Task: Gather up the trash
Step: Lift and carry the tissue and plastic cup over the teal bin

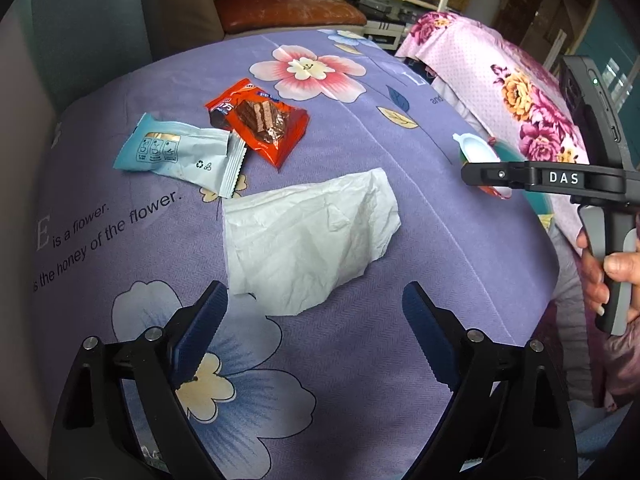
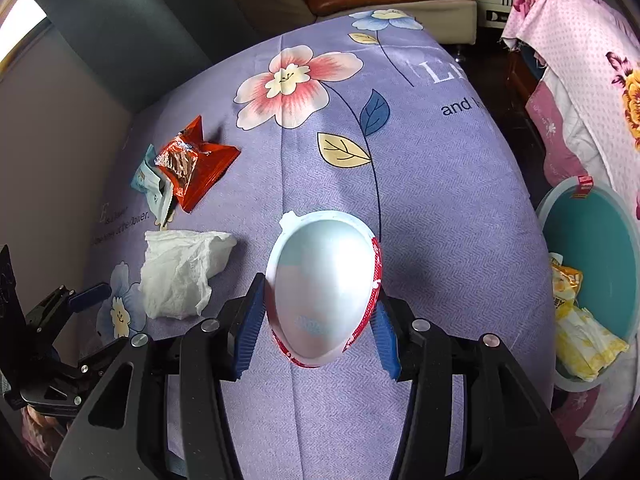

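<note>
Right wrist: your right gripper [image 2: 318, 320] clamps cup [image 2: 322, 284]; next, bin [image 2: 592, 220].
Left gripper [image 1: 316, 320]: jaws wide, empty; tissue [image 1: 308, 236] next.

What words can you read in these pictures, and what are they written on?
"DAS": white letters on the right claw.
"is a flower." and "the honey of the flower.": purple bedsheet.
"and": same bedsheet, rest cut off.
Recycling sign: pale blue wrapper; its other print is too small.
Orange wrapper: print too blurred.
Red-rimmed cup: print unreadable.
</note>
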